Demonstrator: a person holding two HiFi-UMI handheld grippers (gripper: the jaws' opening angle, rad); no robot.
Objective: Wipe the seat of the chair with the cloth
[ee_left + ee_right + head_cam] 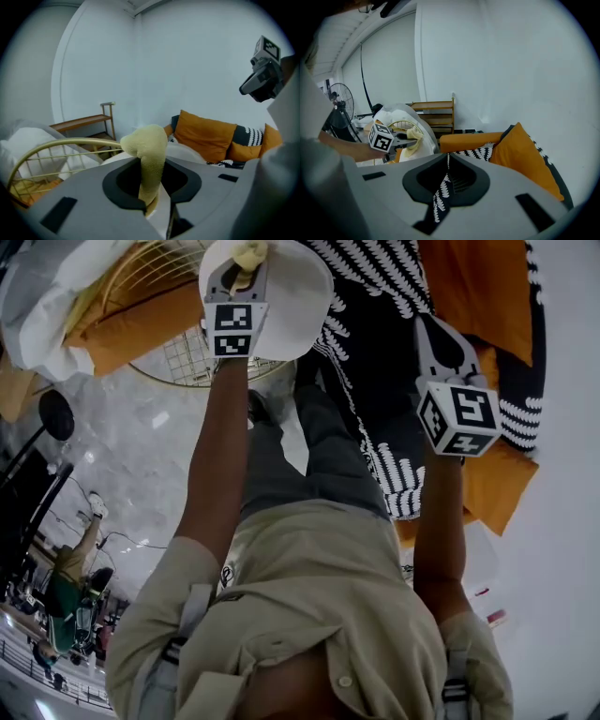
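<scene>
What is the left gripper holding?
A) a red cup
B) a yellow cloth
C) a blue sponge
B: in the left gripper view, the left gripper has its jaws closed on a yellow cloth, which sticks up from between them.

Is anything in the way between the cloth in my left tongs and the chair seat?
Nothing visible. The left gripper is shut on the yellow cloth, and in the head view the cloth hangs directly over the white round seat with nothing between them. Whether they touch cannot be told.
</scene>
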